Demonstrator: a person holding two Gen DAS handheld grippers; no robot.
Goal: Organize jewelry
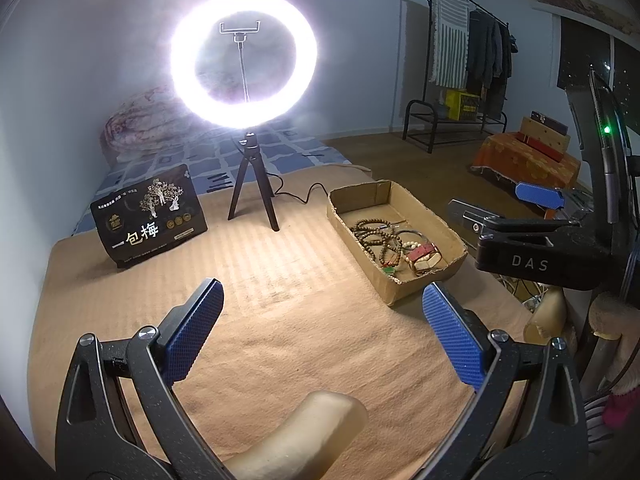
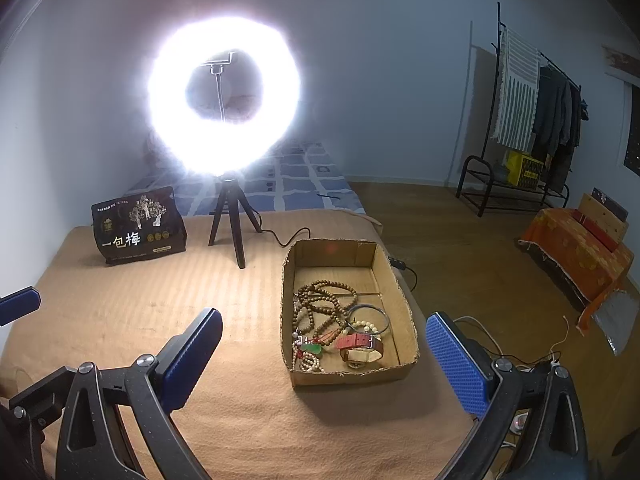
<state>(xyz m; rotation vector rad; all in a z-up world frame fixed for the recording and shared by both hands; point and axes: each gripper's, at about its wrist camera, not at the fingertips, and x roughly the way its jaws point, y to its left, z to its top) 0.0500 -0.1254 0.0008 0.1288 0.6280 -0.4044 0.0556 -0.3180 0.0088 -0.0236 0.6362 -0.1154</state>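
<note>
A shallow cardboard box (image 1: pixel 436 216) (image 2: pixel 406 320) sits on the tan cloth at the right. It holds brown bead strands (image 1: pixel 372 236) (image 2: pixel 320 304), a silver bangle (image 2: pixel 370 316), a red-strapped watch (image 1: pixel 424 254) (image 2: pixel 360 342), pale bead bracelets (image 2: pixel 308 360) and a green pendant (image 2: pixel 312 347). My left gripper (image 1: pixel 324 332) is open and empty over the cloth, left of the box. My right gripper (image 2: pixel 328 364) is open and empty, its fingers either side of the box's near end; it also shows in the left wrist view (image 1: pixel 520 200).
A lit ring light on a black tripod (image 1: pixel 252 184) (image 2: pixel 230 220) stands at the back with its cable trailing right. A black snack bag (image 1: pixel 150 216) (image 2: pixel 138 226) leans at back left. A pale foam piece (image 1: pixel 304 432) lies near the front edge. The table's right edge drops to the floor.
</note>
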